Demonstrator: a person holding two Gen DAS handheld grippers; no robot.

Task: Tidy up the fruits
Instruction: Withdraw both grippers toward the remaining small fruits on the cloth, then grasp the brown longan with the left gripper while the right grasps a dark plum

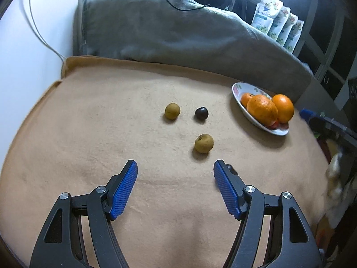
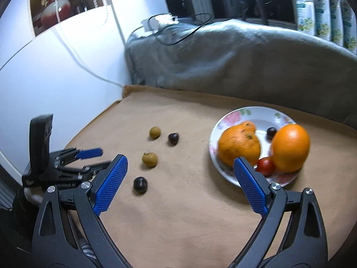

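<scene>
On the tan cloth [image 1: 100,122] lie two yellow-green fruits [image 1: 172,111] [image 1: 204,143] and a dark round fruit [image 1: 201,113]. My left gripper [image 1: 175,164] is open and empty, its tips just short of the nearer yellow-green fruit. The right wrist view shows the same fruits [image 2: 154,132] [image 2: 149,159] [image 2: 173,139], plus a second dark fruit [image 2: 140,185] close to the left gripper [image 2: 89,154]. A flowered plate [image 2: 214,134] [image 1: 239,88] holds two oranges [image 2: 239,146] [image 2: 290,147], a dark fruit [image 2: 271,132] and a red one [image 2: 265,166]. My right gripper [image 2: 180,158] is open and empty, its right finger in front of the plate.
A grey blanket [image 1: 178,33] is heaped along the back of the table. A white wall with cables [image 1: 33,44] bounds the left side. Several printed pouches [image 1: 276,22] stand at the back right. The table's right edge drops off just past the plate.
</scene>
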